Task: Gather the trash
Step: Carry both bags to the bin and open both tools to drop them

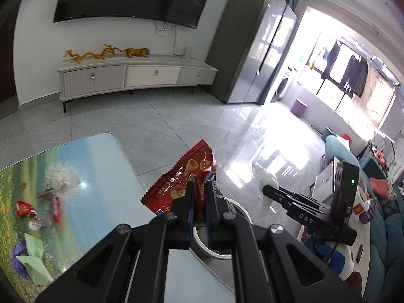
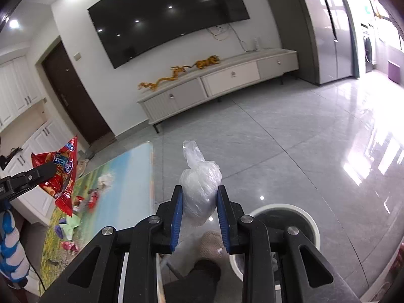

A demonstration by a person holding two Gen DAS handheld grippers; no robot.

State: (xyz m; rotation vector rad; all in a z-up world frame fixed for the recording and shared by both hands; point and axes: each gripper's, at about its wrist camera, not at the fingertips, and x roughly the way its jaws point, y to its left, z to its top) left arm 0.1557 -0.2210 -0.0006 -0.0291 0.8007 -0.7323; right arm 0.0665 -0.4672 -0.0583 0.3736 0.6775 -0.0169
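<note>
Above the table's near right edge, the left gripper [image 1: 200,184] is clamped on a crinkly, glossy red snack bag [image 1: 181,176] printed with chip pictures; its blue lettering is unreadable. Right of it, the right gripper [image 2: 199,202] squeezes a crumpled translucent plastic bag [image 2: 200,184], over the grey floor beside a round white-rimmed bin [image 2: 310,223]. "DAS" marks the right gripper's body.

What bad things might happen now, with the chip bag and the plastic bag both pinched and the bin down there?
1. The left hand-held gripper pinches only the lower edge of the red chip bag; the bag might slip and land on the floor.
2. The crumpled plastic bag in the right hand-held gripper is light and might drift past the white bin.
3. More wrappers lie on the table and might get forgotten.
</note>
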